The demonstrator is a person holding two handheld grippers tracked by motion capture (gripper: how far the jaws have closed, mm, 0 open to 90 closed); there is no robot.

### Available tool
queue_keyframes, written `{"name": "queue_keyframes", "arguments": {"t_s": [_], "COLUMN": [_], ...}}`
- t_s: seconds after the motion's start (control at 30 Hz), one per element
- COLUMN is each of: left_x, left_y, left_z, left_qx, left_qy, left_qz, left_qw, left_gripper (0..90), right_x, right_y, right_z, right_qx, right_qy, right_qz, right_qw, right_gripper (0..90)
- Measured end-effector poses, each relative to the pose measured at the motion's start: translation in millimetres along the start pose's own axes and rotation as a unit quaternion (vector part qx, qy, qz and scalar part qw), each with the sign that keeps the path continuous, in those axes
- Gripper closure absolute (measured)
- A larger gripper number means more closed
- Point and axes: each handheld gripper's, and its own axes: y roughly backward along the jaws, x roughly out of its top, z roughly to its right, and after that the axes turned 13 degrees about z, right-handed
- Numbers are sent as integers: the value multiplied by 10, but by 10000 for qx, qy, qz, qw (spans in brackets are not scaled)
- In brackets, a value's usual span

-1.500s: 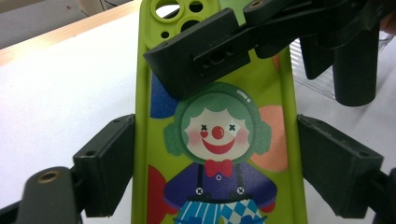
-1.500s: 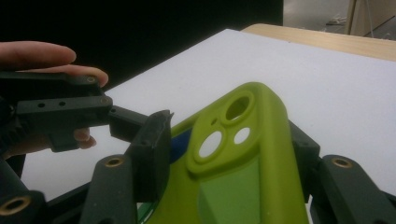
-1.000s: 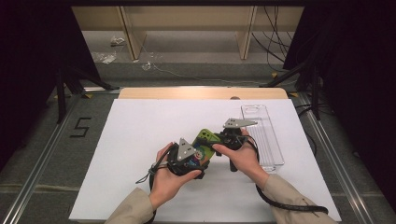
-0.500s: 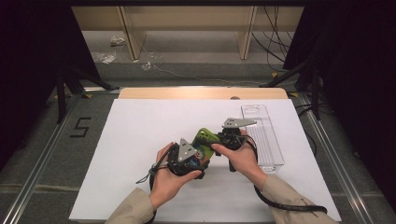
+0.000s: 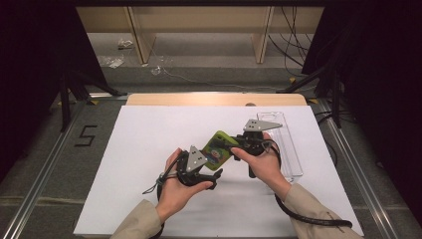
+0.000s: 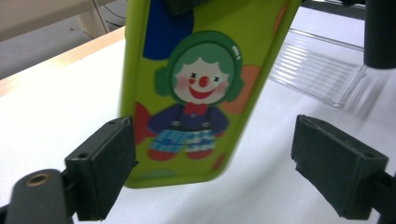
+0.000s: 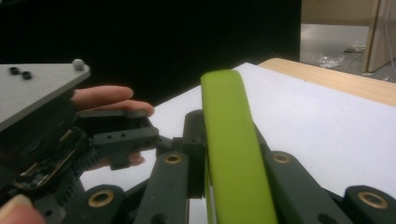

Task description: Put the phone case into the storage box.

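Above the white desk [image 5: 149,149], the right tool [image 5: 238,145] clamps the green clown-print phone case [image 5: 218,149] by its edge, while the left tool [image 6: 219,158] stands agape around its lower end; a clear plastic tray [image 5: 291,149] lies beside.

Both sleeves were tan. The left gripper [image 5: 195,169] and right gripper [image 5: 247,142] were black, each topped by a grey three-cornered plate and trailing a black cable. Brass-coloured bushings dotted the linkages; the jaws ended in square black blocks.
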Motion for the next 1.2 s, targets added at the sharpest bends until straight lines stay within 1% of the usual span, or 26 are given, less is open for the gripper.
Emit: {"name": "queue_keyframes", "arguments": {"t_s": [0.13,0.27,0.47,0.7,0.83,1.07,1.2], "left_x": [-4,-12,-13,-1,5,11,8], "left_y": [15,27,40,65,73,84,82], "left_z": [-42,-83,-105,-135,-146,-172,-178], "left_qx": [-74,-113,-189,-257,-270,-295,-321], "left_qy": [38,79,60,29,-2,-33,-46], "left_qz": [31,40,51,76,96,106,103], "left_qw": [10000,9999,9998,9996,9996,9995,9994], "left_gripper": [154,165,173,186,189,197,201], "right_x": [36,45,50,96,88,82,89], "right_y": [13,15,17,46,44,33,33], "right_z": [-19,-22,-23,-27,-17,-20,-21], "right_qx": [80,159,147,144,134,200,231], "right_qy": [338,540,654,838,883,948,1015], "right_qz": [-170,-302,-373,-507,-585,-716,-810], "right_qw": [9993,9980,9971,9951,9943,9927,9913], "right_gripper": [784,785,786,786,786,786,786]}}
